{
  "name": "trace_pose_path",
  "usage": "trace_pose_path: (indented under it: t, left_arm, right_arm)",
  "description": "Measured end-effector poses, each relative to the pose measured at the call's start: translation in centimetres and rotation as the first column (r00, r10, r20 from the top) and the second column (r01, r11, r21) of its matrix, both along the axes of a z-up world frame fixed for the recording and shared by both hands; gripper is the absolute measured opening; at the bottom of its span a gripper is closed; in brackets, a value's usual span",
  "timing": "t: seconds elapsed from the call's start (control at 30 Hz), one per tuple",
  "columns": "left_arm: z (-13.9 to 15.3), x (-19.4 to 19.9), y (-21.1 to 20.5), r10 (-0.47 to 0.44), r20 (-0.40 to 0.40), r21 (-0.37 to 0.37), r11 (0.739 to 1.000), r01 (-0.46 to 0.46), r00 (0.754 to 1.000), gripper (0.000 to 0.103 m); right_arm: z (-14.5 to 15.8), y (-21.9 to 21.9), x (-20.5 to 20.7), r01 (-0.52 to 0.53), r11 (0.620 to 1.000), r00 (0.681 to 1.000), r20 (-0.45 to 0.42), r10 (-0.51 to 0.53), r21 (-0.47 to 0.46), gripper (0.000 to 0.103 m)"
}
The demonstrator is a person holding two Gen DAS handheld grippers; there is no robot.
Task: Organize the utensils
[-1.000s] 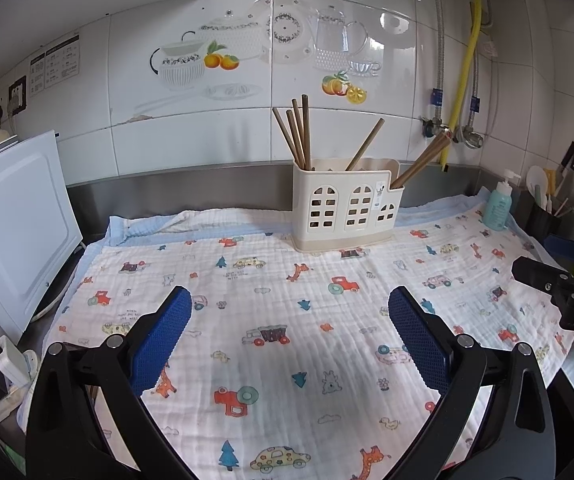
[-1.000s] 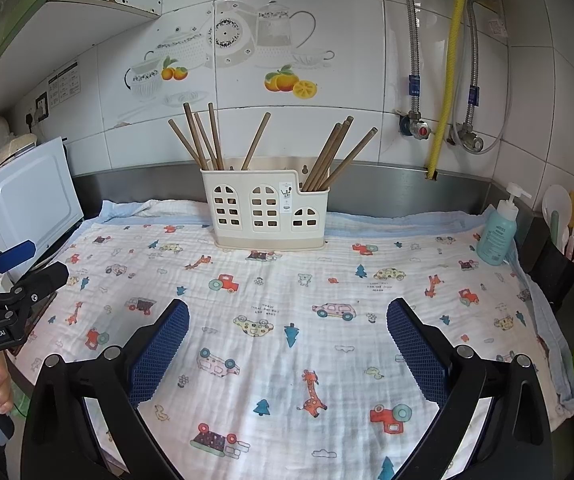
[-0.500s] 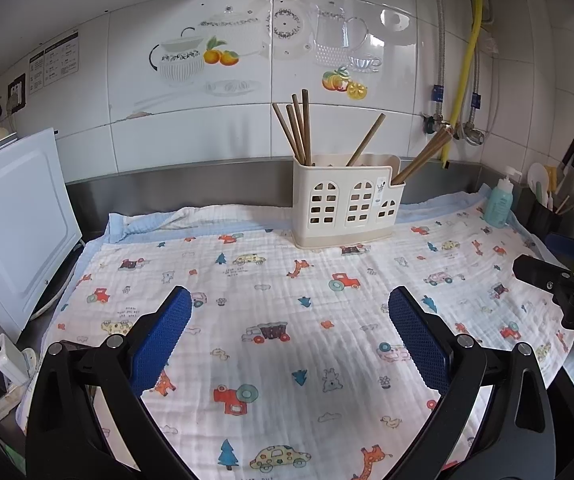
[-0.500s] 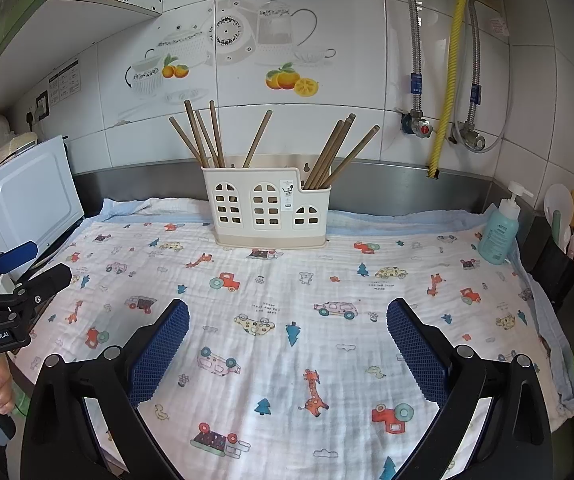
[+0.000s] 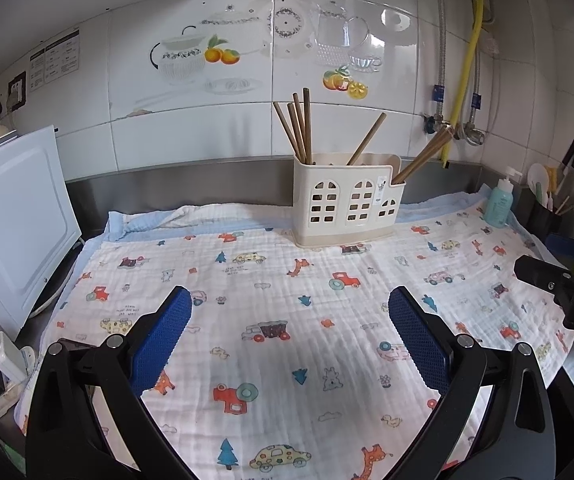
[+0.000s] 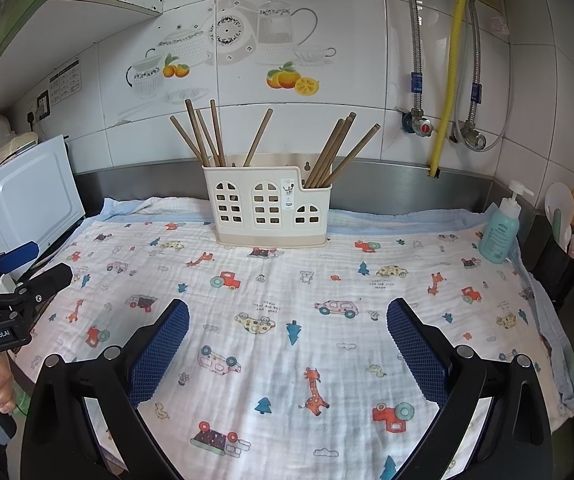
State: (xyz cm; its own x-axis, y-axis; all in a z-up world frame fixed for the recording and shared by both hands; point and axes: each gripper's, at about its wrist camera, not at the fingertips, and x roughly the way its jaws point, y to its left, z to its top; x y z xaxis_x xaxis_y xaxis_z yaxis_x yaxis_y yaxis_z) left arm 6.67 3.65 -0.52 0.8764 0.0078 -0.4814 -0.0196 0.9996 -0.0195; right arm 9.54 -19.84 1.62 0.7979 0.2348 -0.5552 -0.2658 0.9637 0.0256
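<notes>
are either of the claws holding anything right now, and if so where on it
Nothing is held. The left claw and right claw both stand open over the printed cloth; the brown wooden chopsticks sit in the cream plastic holder.

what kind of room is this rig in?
Most likely a home kitchen counter: tiled wall with teapot-and-fruit decals, a cream utensil holder full of wooden chopsticks, and water valves on the wall. A cartoon-print cloth covers the counter.

I see both views bright and evenly lit, sharp at centre. Glare sits on the wall tiles [image 5: 387, 20] at upper right. Fisheye bending and dark vignetting crowd the corners.
</notes>
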Motion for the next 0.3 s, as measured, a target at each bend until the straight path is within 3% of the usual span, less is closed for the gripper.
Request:
trace_pose_path:
  t: [0.3]
  left_arm:
    - [-0.09, 0.13, 0.09, 0.004, -0.012, -0.008, 1.000, -0.004, 1.000, 0.098]
  right_arm:
    - [-0.09, 0.17, -0.03, 0.000, 1.000, 1.000, 0.000, 0.000, 0.001, 0.096]
